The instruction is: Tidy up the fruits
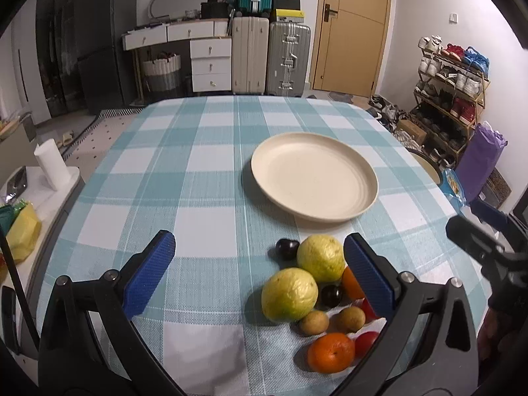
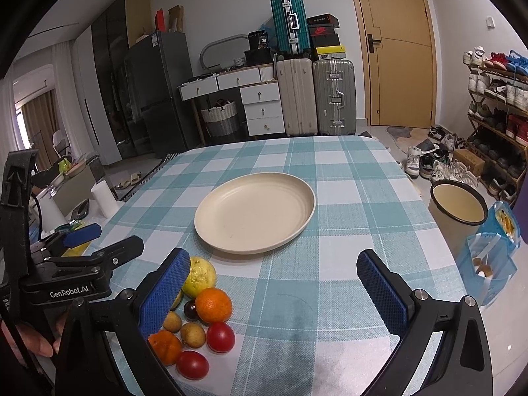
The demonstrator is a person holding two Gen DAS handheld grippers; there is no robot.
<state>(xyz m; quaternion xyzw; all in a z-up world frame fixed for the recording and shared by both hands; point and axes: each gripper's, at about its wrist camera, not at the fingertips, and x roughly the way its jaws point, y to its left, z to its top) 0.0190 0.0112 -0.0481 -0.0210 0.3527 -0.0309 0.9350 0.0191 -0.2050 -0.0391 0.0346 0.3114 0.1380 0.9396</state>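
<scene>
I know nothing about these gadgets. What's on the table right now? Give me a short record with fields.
Surface: table with a teal and white checked cloth
Plate: cream plate, nothing on it, near the table's middle
Fruit pile: on the cloth in front of the plate, none on the plate yet
Fruits: two yellow-green guavas, two oranges, two red tomatoes, two dark plums, two small tan fruits
Left hand-held gripper: open, holding nothing
Right hand-held gripper: open, holding nothing
</scene>
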